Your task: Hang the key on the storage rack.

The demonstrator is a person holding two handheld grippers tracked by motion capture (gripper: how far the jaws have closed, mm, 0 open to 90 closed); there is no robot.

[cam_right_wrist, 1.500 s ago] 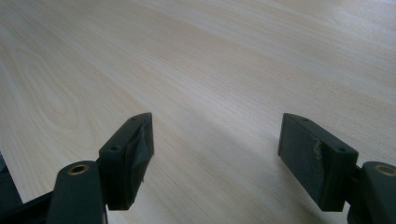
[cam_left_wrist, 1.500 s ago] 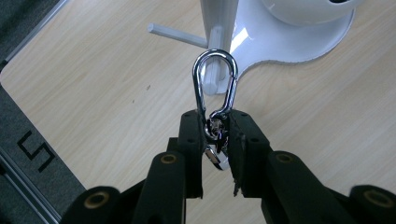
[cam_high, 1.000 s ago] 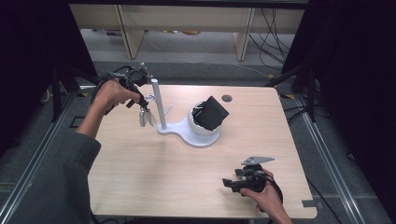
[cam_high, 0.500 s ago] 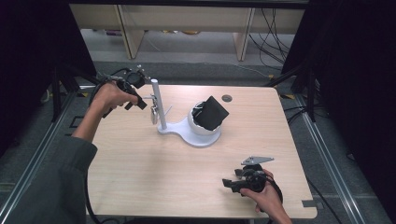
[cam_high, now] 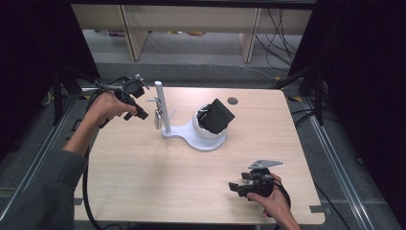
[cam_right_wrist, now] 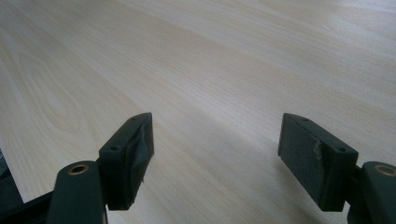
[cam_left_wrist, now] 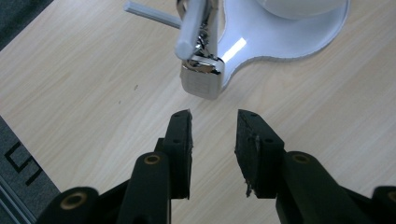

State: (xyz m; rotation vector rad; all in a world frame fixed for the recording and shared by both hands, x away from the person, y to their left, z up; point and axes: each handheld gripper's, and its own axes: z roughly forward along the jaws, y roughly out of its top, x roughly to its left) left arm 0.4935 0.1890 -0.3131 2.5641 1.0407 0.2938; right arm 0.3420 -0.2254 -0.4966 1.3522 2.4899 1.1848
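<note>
A silver padlock [cam_high: 157,119] [cam_left_wrist: 201,80] hangs from a short peg [cam_left_wrist: 191,25] on the white post [cam_high: 160,108] of a stand. The stand's white base [cam_high: 191,139] [cam_left_wrist: 280,42] carries a cup that holds a black boxy object [cam_high: 218,116]. My left gripper [cam_high: 143,115] [cam_left_wrist: 214,119] is open just left of the padlock, jaws pointed at it with a small gap and nothing between them. My right gripper [cam_high: 233,187] [cam_right_wrist: 217,130] rests low over the wooden table [cam_right_wrist: 210,56] near its front right, jaws wide open and empty.
A small dark round grommet [cam_high: 232,100] sits in the tabletop at the back. Metal rails [cam_high: 335,153] run along both table sides. Shelving legs and cables stand beyond the far edge. A second thin peg [cam_left_wrist: 149,13] sticks out from the post.
The left gripper has drawn back a little to the left of the padlock, which has shifted slightly right and hangs by the post. The right gripper has stayed still.
</note>
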